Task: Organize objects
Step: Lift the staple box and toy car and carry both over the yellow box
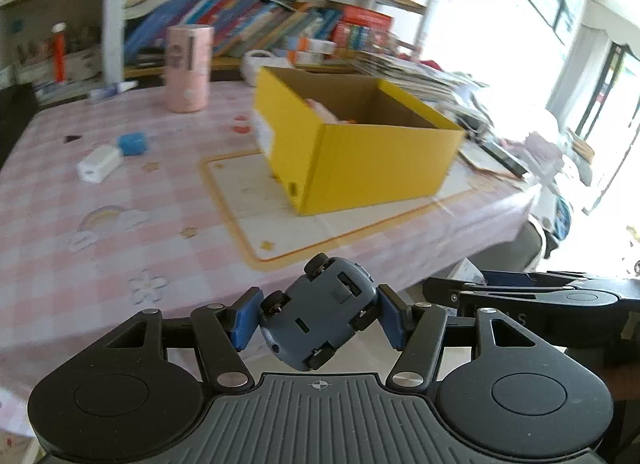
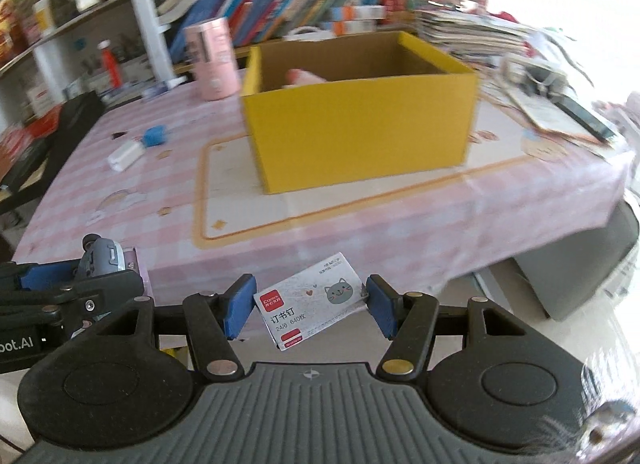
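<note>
Clutter lines the table's far side: pink canister [image 1: 189, 68], blue block [image 1: 133, 143], white case [image 1: 98, 163]. Left gripper [image 1: 319, 318] clamps a grey toy car [image 1: 320, 316]; right gripper [image 2: 308, 306] clamps a staples box [image 2: 310, 302]. Yellow cardboard box [image 2: 360, 119] stands open on the placemat [image 2: 224, 199] ahead, unobstructed.

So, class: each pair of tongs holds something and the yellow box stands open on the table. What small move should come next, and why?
Probably carry both forward over the yellow box. The left tongs clamp a toy car, the right tongs a staple packet, and both are short of the box's open top.
</note>
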Motion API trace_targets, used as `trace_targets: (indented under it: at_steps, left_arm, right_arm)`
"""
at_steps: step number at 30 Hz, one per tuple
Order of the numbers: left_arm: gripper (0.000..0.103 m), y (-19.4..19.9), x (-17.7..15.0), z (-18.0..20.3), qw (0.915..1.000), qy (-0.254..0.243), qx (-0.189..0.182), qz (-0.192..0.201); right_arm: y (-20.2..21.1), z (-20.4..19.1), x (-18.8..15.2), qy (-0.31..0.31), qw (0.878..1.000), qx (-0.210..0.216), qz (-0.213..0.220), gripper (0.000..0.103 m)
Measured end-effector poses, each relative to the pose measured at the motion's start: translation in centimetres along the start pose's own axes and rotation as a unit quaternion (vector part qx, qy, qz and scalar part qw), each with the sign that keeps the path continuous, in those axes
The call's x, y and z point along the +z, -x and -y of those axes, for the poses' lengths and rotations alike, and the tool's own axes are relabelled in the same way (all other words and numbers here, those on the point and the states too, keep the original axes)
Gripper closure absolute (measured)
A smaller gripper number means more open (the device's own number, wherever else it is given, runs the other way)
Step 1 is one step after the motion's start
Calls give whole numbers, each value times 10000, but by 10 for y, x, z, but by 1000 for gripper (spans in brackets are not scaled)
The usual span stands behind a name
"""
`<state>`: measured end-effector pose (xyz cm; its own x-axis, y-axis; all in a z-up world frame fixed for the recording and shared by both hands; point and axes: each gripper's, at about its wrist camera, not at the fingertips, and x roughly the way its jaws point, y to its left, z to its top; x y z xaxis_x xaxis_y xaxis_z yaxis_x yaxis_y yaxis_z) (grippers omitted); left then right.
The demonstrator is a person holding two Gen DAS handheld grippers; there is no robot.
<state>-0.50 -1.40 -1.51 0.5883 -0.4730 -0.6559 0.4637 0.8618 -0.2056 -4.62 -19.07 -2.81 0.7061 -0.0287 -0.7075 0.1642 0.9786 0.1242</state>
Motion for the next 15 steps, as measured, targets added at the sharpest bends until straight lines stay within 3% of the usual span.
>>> trace_targets:
  at_steps: [15]
  left_arm:
    - [43,-28,28,30,9988,-431,-215,20]
  right_arm:
    - [-2,41,17,-363,9989,-248,141,45]
